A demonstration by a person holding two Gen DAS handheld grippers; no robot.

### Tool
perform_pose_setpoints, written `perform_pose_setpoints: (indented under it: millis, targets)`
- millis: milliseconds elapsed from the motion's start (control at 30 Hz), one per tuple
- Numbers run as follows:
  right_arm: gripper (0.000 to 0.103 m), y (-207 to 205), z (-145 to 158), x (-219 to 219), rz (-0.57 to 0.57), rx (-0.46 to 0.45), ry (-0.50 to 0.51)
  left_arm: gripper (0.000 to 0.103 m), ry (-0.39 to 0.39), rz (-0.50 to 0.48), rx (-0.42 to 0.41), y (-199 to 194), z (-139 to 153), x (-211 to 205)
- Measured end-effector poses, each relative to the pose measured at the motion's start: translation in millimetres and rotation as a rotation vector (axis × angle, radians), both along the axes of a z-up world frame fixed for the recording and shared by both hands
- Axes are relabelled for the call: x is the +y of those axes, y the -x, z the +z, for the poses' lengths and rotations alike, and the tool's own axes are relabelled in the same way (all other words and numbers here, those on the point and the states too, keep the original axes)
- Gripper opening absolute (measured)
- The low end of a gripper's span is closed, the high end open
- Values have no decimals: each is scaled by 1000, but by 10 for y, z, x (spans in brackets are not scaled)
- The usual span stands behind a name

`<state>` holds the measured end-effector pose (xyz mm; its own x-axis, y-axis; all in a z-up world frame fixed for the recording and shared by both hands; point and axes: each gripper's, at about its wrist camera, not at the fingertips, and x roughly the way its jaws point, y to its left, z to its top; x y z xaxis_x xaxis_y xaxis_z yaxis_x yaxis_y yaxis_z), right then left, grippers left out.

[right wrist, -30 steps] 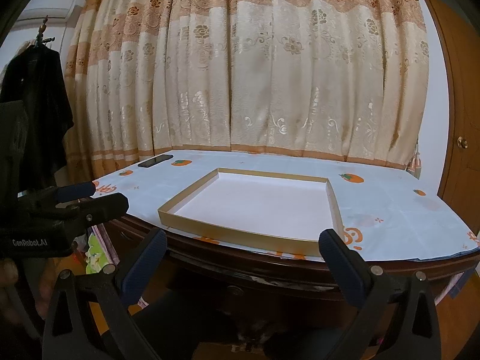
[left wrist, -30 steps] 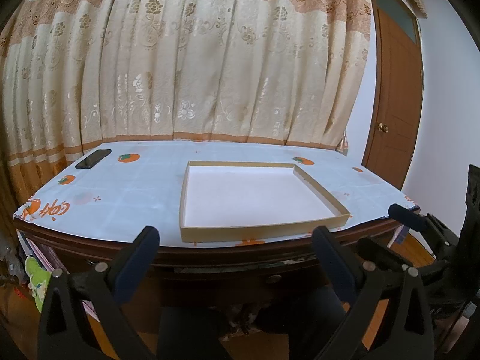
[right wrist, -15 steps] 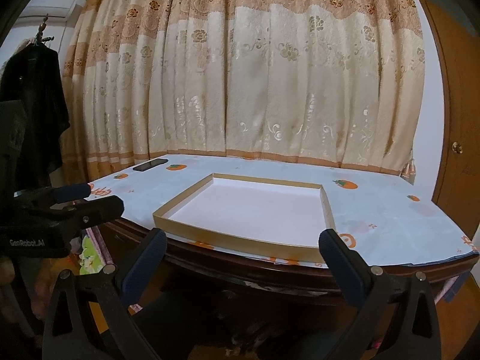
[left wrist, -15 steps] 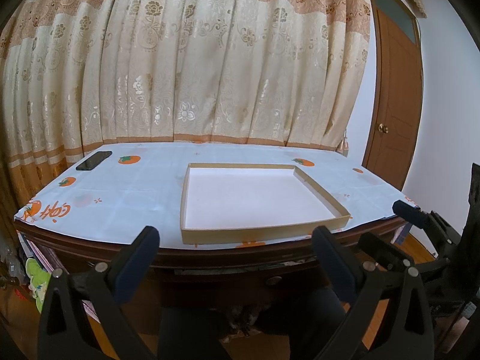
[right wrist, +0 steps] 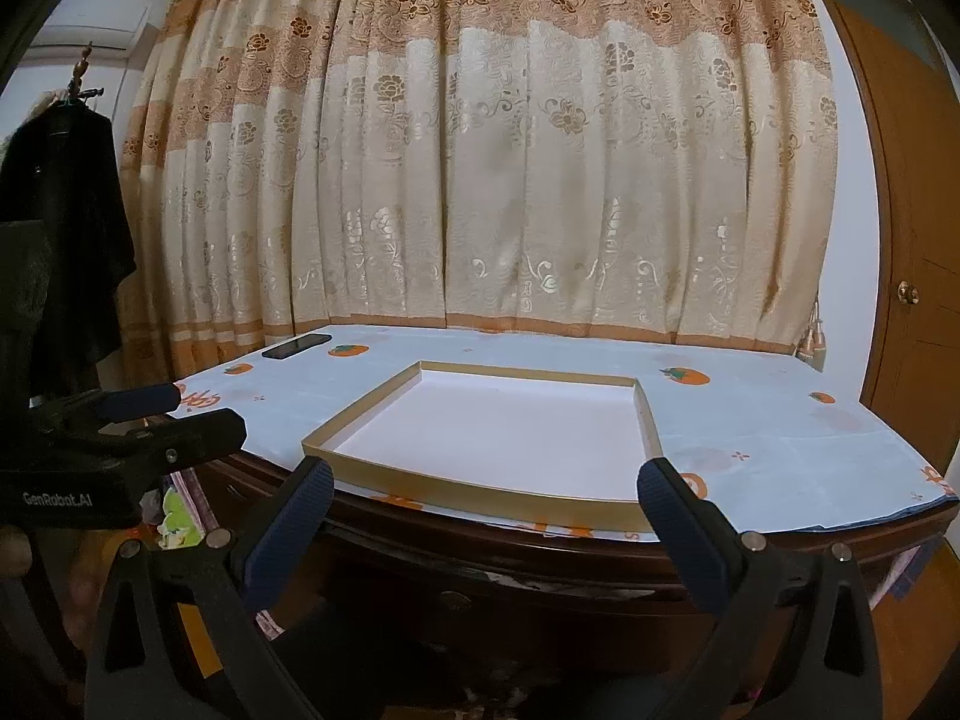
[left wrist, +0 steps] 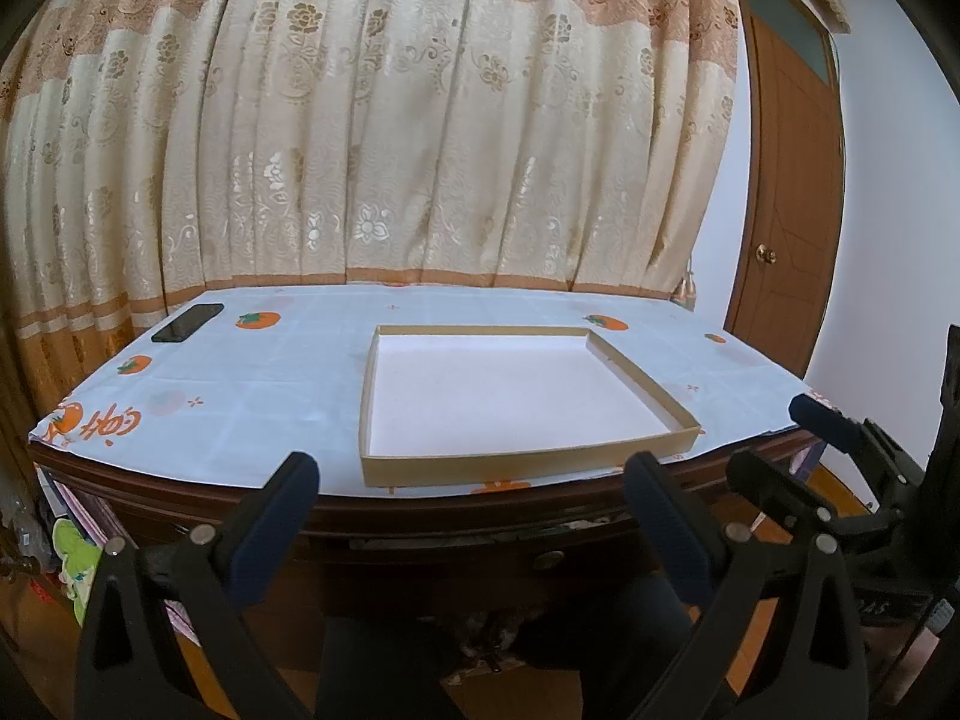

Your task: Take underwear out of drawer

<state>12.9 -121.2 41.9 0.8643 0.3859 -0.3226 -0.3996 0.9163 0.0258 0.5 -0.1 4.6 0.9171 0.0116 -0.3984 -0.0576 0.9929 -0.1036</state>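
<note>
In the left wrist view, the left gripper (left wrist: 468,483) at the bottom of the frame is spread wide and holds nothing; the closed drawer (left wrist: 480,561) sits below the table edge, under the shallow tray (left wrist: 528,463) at center. In the right wrist view, the right gripper (right wrist: 486,495) is also spread and empty, with the drawer (right wrist: 480,594) at lower center; no underwear shows.

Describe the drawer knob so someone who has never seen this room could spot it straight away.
Start at the dark wooden table covered by a pale persimmon-print cloth in front of the curtain. Look below its front edge, under the shallow cardboard tray. The drawer knob is the small round metal button on the dark drawer front, the only shiny spot there.
</note>
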Motion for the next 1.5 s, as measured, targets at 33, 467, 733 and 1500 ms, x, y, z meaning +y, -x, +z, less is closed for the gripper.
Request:
perform_pose_setpoints:
  millis: [33,467,733,1500]
  targets:
    - [103,0,0,-5,1,1,0,103,0,0,1,1,0,-5]
    - [103,18,-1,-20,-5,-18,-8,103,-1,2,0,-1,-7,18]
    - [103,23,4,-37,-1,-19,-15,103,-6,2,6,-5,-16,32]
    - [103,-29,-276,0,34,-154,46,103,-20,24,39,-97,-213,125]
